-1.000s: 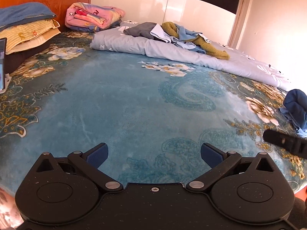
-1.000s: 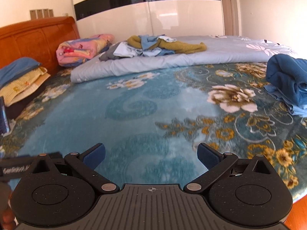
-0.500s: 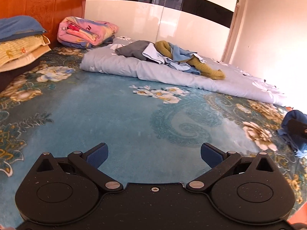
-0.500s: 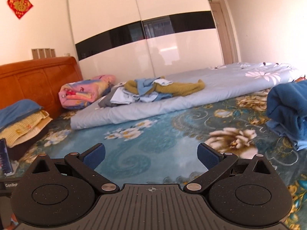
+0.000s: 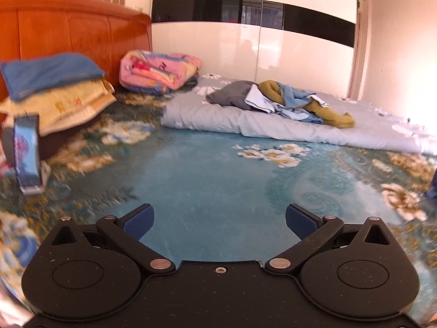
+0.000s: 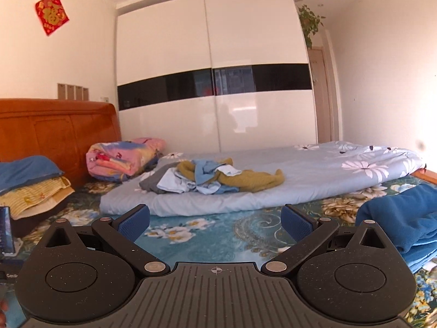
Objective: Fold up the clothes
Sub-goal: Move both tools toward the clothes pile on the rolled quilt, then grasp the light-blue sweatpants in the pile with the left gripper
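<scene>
Bedroom, daylit. Wardrobe (image 6: 215,82) fills frame centre: two glossy white sliding doors crossed by a black horizontal band. Walls off-white; a red diamond-shaped paper decoration (image 6: 51,13) hangs upper left. A patch of peeling paint shows on the ceiling, top centre-left. A trailing green plant (image 6: 310,20) sits at the wardrobe's upper right corner, above a pale door (image 6: 322,95). Orange-brown wooden headboard (image 5: 73,31) at left of frame, with four small tan panels on the wall above it. The bed (image 5: 207,180) spans the lower half of the frame, covered by a teal floral blanket. Strong light washes out the right edge of the left wrist view.
</scene>
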`<state>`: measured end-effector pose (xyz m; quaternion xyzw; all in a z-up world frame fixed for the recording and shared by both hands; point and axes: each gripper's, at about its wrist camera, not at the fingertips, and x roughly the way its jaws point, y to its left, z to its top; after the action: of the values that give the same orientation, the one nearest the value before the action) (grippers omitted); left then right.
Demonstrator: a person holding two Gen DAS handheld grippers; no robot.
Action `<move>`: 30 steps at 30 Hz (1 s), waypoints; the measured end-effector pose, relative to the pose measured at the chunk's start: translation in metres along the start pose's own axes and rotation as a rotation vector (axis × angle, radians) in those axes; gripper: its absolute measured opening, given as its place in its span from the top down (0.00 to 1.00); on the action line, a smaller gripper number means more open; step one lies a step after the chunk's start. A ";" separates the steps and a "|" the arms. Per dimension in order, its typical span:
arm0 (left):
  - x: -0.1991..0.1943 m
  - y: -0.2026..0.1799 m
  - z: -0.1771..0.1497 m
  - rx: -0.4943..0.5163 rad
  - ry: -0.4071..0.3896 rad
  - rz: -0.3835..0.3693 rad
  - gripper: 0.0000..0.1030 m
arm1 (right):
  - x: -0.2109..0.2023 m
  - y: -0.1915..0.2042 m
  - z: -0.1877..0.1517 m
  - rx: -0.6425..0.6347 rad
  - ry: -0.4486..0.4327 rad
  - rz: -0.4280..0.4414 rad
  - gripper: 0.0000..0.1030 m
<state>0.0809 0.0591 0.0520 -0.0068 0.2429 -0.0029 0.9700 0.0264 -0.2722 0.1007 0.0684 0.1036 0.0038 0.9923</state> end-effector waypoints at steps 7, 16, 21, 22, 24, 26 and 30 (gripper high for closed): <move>0.037 0.022 0.012 -0.095 0.033 -0.007 0.01 | 0.044 0.015 -0.010 -0.007 0.082 0.053 0.00; 0.127 0.005 0.069 -0.096 -0.100 -0.151 0.01 | 0.118 0.008 -0.027 -0.047 0.182 0.059 0.00; 0.206 -0.019 0.115 -0.089 -0.079 -0.153 0.01 | 0.161 -0.004 -0.045 -0.075 0.205 0.034 0.00; 0.221 -0.024 0.123 -0.083 -0.078 -0.146 0.01 | 0.170 -0.007 -0.049 -0.083 0.210 0.028 0.00; 0.248 -0.033 0.135 -0.062 -0.084 -0.122 0.01 | 0.189 -0.016 -0.058 -0.081 0.235 0.017 0.00; 0.273 -0.044 0.146 -0.038 -0.091 -0.101 0.01 | 0.207 -0.027 -0.064 -0.065 0.254 0.003 0.00; 0.314 -0.072 0.168 -0.017 -0.094 -0.122 0.01 | 0.238 -0.048 -0.075 -0.020 0.263 -0.050 0.00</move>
<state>0.4373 -0.0135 0.0536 -0.0298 0.1963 -0.0596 0.9783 0.2441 -0.3041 -0.0271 0.0548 0.2345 -0.0111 0.9705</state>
